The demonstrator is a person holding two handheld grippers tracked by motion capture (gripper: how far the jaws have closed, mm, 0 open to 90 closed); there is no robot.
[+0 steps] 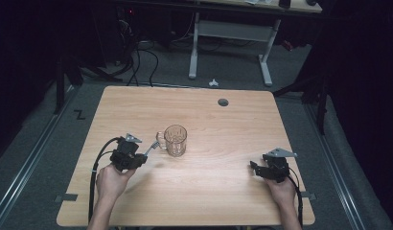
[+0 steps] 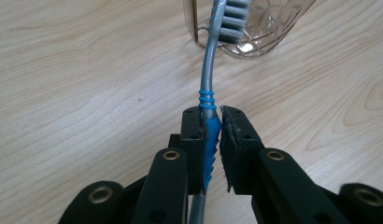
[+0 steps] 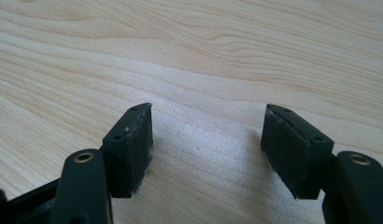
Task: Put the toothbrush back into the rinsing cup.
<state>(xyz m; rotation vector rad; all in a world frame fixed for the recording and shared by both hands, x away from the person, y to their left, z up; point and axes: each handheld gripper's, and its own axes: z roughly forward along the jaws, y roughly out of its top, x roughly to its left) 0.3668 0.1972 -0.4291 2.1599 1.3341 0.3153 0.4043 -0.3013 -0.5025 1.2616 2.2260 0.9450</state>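
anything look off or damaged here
Nothing spilled or broken. The pads on the left tongs, shut on the toothbrush, look frayed. The glass mug stands upright; the right tongs are open.

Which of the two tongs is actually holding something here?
The left tongs: shut on the grey-and-blue toothbrush, bristle end by the glass mug. The right tongs are open over bare table.
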